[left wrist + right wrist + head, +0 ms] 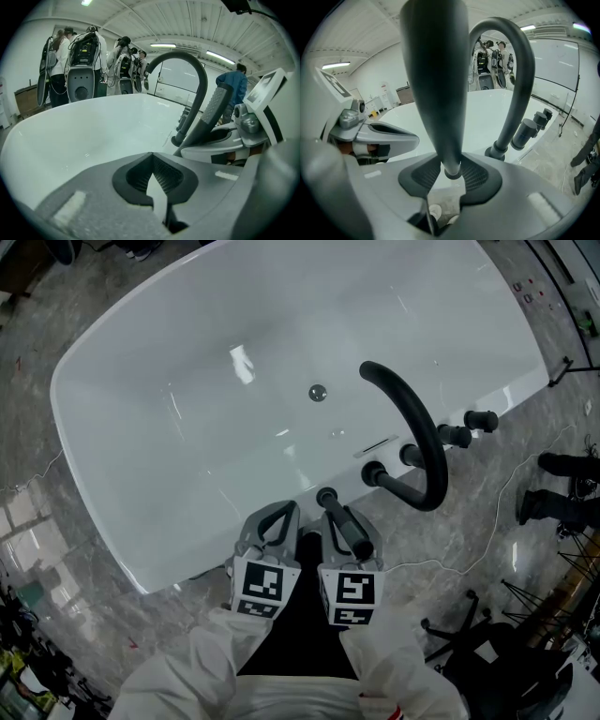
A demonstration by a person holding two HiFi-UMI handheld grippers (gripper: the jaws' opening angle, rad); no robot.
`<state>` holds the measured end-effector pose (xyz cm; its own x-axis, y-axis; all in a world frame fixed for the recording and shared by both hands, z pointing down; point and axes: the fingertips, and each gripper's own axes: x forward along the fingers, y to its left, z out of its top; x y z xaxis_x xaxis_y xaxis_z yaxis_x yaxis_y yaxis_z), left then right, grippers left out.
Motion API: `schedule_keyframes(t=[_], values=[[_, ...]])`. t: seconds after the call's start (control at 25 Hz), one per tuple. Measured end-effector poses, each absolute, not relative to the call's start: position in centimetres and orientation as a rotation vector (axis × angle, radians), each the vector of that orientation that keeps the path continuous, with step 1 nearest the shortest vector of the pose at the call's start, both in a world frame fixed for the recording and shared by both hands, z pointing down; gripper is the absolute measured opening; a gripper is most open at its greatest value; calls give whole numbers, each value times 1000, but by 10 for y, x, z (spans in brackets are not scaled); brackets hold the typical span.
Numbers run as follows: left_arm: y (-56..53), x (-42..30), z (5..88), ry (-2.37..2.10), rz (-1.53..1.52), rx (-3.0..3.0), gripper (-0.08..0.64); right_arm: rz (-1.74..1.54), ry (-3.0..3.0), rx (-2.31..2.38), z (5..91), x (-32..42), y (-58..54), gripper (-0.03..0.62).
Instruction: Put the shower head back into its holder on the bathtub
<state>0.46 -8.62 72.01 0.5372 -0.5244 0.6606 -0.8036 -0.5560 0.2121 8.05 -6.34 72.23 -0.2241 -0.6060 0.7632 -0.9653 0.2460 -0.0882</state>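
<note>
Right gripper (451, 173) clamped on dark grey tapered shower head (436, 84), at the 6 o'clock rim of white oval bathtub (187, 381), 8 o'clock of black arched spout (419, 432). Left gripper (274, 523) just beside at 9 o'clock, jaws together, empty.

Grey marbled floor (42, 324), white bathtub (141, 427) standing on it, thin white cable (497, 507)

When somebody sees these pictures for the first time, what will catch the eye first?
The big white bathtub fills most of the head view, and a black arched faucet rises from its near rim. Close to that rim, the right tool is clamped on the dark shower head. The left tool beside it is shut and empty.
</note>
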Motion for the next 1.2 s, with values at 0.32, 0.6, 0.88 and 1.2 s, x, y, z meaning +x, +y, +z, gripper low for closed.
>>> schedule_keyframes(t=[0.32, 0.6, 0.88, 1.2], values=[[-84, 5, 726, -1059, 751, 2257, 0, 772, -1910, 1411, 729, 76, -65, 137], [-88, 0, 731, -1067, 744, 2229, 0, 755, -1900, 1384, 736, 71, -68, 137], [-93, -3, 730, -1073, 732, 2217, 0, 735, -1889, 1377, 737, 68, -72, 137], [-94, -3, 733, -1078, 728, 2205, 0, 720, -1897, 1361, 739, 66, -73, 138]])
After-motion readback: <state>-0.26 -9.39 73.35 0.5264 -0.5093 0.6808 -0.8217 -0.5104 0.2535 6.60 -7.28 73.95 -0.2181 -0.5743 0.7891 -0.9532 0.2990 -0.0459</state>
